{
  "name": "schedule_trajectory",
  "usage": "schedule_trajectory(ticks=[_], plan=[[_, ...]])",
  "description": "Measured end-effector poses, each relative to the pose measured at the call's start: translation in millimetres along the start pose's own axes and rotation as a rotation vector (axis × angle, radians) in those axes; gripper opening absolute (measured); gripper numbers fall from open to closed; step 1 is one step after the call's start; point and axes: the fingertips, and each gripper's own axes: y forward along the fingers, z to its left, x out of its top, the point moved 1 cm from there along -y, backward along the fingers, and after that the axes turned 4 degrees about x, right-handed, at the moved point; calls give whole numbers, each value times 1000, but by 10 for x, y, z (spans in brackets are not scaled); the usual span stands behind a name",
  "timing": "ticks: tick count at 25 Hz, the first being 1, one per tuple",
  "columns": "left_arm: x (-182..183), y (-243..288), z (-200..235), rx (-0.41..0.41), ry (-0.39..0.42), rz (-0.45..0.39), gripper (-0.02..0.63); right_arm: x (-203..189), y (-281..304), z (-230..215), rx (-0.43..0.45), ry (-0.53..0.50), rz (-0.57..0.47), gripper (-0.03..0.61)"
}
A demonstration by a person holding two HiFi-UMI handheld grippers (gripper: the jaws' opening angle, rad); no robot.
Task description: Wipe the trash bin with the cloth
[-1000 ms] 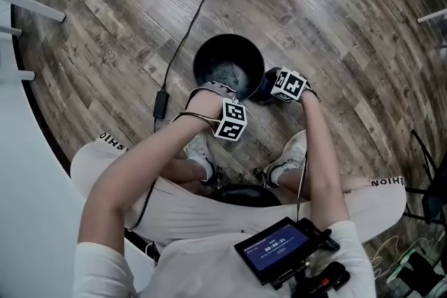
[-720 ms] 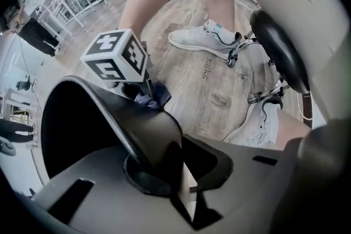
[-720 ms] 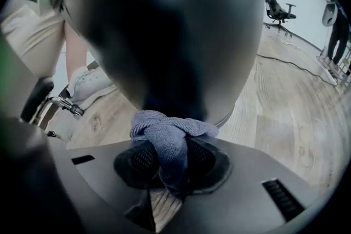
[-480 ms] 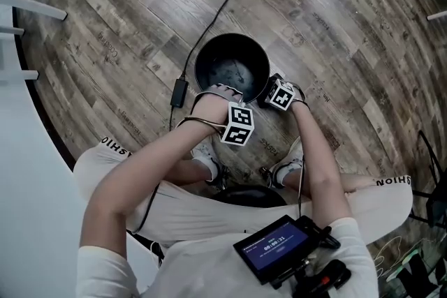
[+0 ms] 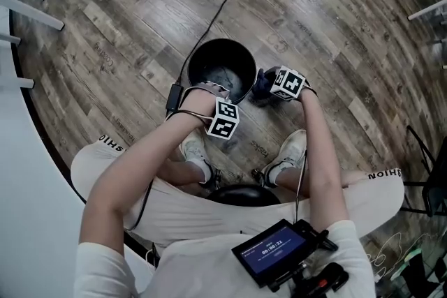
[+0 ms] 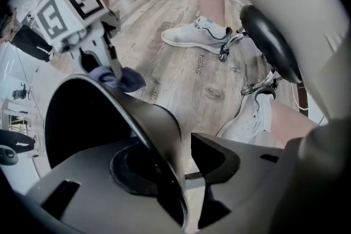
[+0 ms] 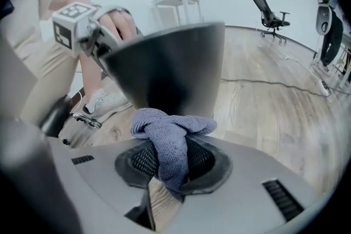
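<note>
Just opened, left claw [image 6: 184, 170] straddles trash bin [image 6: 140, 112] rim; right claw [image 7: 169, 164] pinches cloth [image 7: 171, 137], half hidden overhead.

There is one trash bin [image 5: 207, 56] and one cloth [image 7: 171, 142]. There are two hand-held grippers, the left hand-held gripper [image 6: 184, 172] and the right hand-held gripper [image 7: 171, 172], and two marker cubes [image 5: 225, 121] [image 5: 288, 83]. Also in view are two white shoes [image 5: 195, 149] [image 5: 290, 148], one black cable [image 5: 223, 0] on the floor [image 5: 335, 24] and one small screen [image 5: 274, 251].

Wood-plank floor [image 5: 335, 24] — office chair [image 7: 269, 11] beyond
</note>
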Motion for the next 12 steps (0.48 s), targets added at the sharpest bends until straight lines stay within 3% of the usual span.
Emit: schedule_trajectory(ticks=[5,10,12], plan=[[-84,89,-93,-23,49,66,176,383,-543,248,43,-73,9,103],[-100,143,-47,22,67,80,170,616,-661,436,43,-146,39,103],[-86,135,-20,29,50,67,93,638,-616,428,26,-171,52,103]])
